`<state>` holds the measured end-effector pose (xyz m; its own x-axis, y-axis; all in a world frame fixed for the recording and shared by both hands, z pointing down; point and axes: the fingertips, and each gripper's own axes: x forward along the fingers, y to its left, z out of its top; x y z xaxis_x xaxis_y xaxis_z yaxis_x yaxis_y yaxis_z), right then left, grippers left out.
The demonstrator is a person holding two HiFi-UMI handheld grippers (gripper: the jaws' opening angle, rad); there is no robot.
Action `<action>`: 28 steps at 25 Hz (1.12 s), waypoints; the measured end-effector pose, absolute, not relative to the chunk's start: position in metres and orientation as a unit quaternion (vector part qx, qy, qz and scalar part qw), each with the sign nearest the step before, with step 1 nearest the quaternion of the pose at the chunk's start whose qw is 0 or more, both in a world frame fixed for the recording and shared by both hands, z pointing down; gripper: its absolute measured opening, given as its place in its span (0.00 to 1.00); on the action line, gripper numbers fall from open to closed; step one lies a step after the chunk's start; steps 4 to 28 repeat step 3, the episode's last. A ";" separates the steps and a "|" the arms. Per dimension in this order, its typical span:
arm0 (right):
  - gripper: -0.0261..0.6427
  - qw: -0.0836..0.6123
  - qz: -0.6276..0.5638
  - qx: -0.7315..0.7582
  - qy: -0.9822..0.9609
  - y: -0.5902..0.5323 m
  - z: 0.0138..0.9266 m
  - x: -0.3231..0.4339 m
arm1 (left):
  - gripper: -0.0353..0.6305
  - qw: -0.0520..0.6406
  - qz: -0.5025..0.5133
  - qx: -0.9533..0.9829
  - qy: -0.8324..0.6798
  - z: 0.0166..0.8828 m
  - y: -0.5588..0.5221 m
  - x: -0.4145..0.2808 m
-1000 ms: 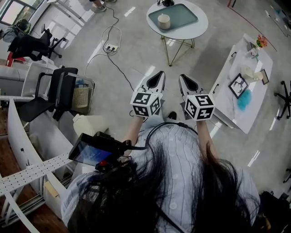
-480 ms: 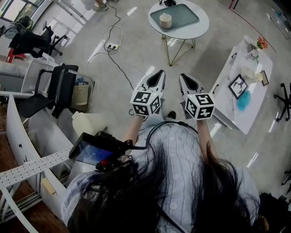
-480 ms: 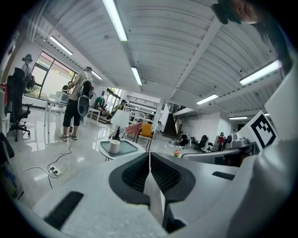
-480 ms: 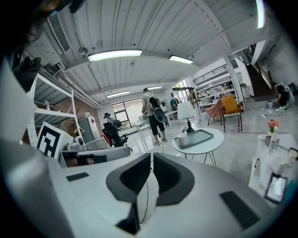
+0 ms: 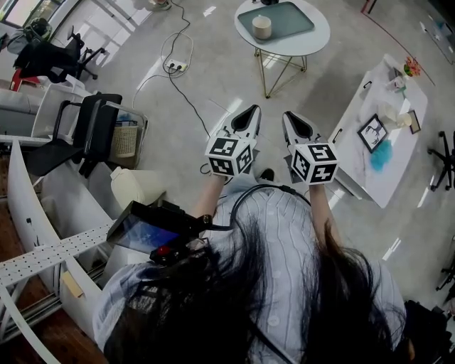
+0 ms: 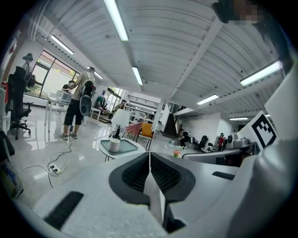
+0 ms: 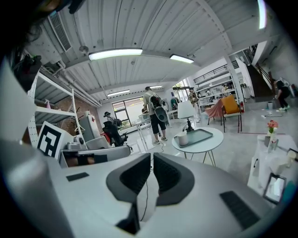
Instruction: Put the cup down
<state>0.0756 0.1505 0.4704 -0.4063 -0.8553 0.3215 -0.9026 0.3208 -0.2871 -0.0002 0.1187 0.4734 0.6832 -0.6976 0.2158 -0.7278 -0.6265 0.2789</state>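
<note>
Both jaws of the left hand-held gripper (image 5: 250,114) meet with nothing between them, and the right hand-held gripper (image 5: 291,119) is likewise closed and empty, as each gripper view shows. The two are held side by side in front of the person, pointing toward the round tabletop (image 5: 316,37) across the floor.

The cup (image 5: 261,27) stands upright on the tray (image 5: 293,17) on that tabletop, near the tray's left end and well apart from both grippers. Judging by this, the cup is already set down, or a new carry has not begun; nothing is in hand to lower.

If the cup is to be taken up and placed again, I would do four things:
- Walk close first; the reach from here is far too long.
- Mind the cable and power strip (image 5: 175,66) on the floor to the left of the path.
- Open one pair of jaws wide before arriving, come in level from the side, and close on the cup's wall about midway up so it does not tip.
- Keep it upright, lower until its base sits flat, and only then part the jaws and draw straight back.
</note>
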 end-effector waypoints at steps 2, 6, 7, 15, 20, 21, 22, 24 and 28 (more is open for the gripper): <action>0.10 0.055 0.214 0.543 -0.810 0.150 0.470 0.076 | 0.09 0.173 0.044 0.901 -0.395 0.473 0.117 0.000; 0.10 0.055 0.214 0.544 -0.809 0.150 0.470 0.077 | 0.09 0.173 0.043 0.902 -0.394 0.473 0.117 0.001; 0.10 0.055 0.214 0.544 -0.809 0.150 0.470 0.077 | 0.09 0.173 0.043 0.902 -0.394 0.473 0.117 0.001; 0.10 0.055 0.214 0.544 -0.809 0.150 0.470 0.077 | 0.09 0.173 0.043 0.902 -0.394 0.473 0.117 0.001; 0.10 0.055 0.214 0.544 -0.809 0.150 0.470 0.077 | 0.09 0.173 0.043 0.902 -0.394 0.473 0.117 0.001; 0.10 0.055 0.214 0.544 -0.809 0.150 0.470 0.077 | 0.09 0.173 0.043 0.902 -0.394 0.473 0.117 0.001; 0.10 0.055 0.214 0.544 -0.809 0.150 0.470 0.077 | 0.09 0.173 0.043 0.902 -0.394 0.473 0.117 0.001; 0.10 0.055 0.214 0.544 -0.809 0.150 0.470 0.077 | 0.09 0.173 0.043 0.902 -0.394 0.473 0.117 0.001; 0.10 0.055 0.214 0.544 -0.809 0.150 0.470 0.077 | 0.09 0.173 0.043 0.902 -0.394 0.473 0.117 0.001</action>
